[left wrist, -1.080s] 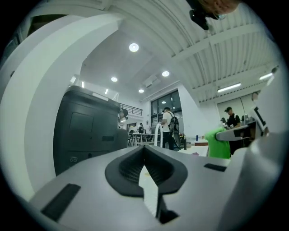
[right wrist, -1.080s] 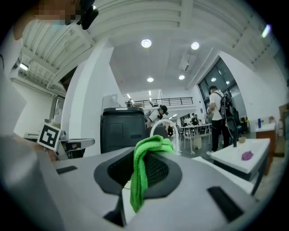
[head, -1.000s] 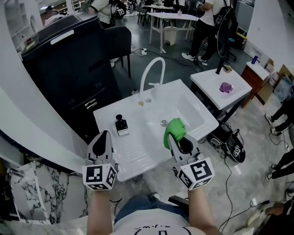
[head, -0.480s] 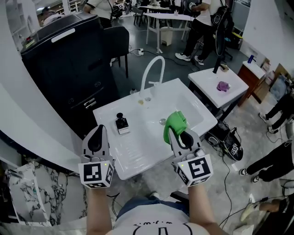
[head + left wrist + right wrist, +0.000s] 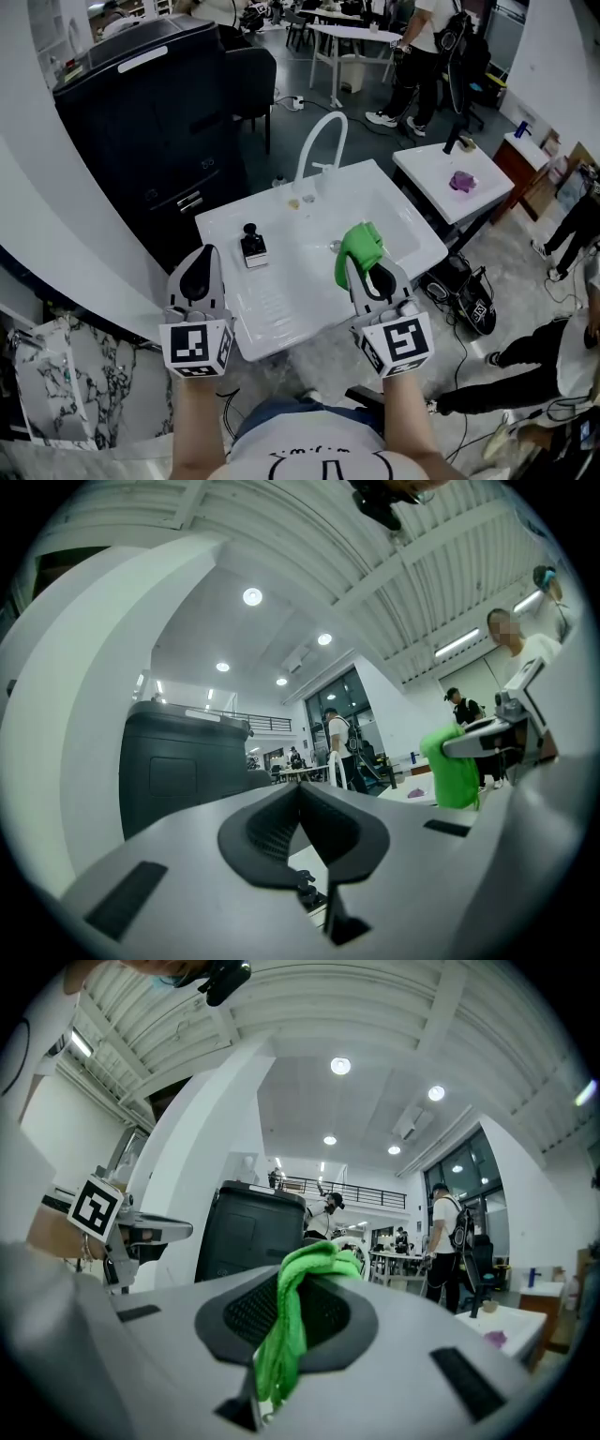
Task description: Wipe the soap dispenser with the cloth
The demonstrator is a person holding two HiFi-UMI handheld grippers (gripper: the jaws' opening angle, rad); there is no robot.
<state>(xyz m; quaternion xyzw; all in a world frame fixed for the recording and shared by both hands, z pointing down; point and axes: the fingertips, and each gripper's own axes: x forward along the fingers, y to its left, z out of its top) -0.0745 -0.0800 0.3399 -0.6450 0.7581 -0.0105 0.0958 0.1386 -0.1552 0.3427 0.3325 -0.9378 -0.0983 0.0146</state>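
Since a second ago the left gripper point(image 5: 200, 262) has been rising a little in front of the sink unit point(image 5: 281, 305), while the right gripper point(image 5: 364, 274) is keeping its place. The white sink unit is standing on a grey floor point(image 5: 375, 141) in a big open workroom. A tall dark cabinet point(image 5: 150, 112) is looming behind its left corner, a curved white faucet point(image 5: 317, 141) is rising at its back edge, and a second white sink unit point(image 5: 441, 187) with a purple rag point(image 5: 462, 180) is sitting off to the right, with people point(image 5: 422, 37) standing behind. The soap dispenser point(image 5: 253, 246) is standing upright on the ribbed left deck near the basin's left edge, long axis vertical, pump head up; its nozzle direction cannot be made out. The left forearm point(image 5: 200, 427) and the right forearm point(image 5: 408, 427) are reaching forward side by side, holding both grippers roughly level and pointing over the unit's front edge. In the left gripper view the left gripper point(image 5: 301, 803) is pressing its jaws together with nothing between them. The right gripper point(image 5: 281, 1330) is clamping the green cloth point(image 5: 298, 1302), which is bunching above the jaws and hanging down between them.
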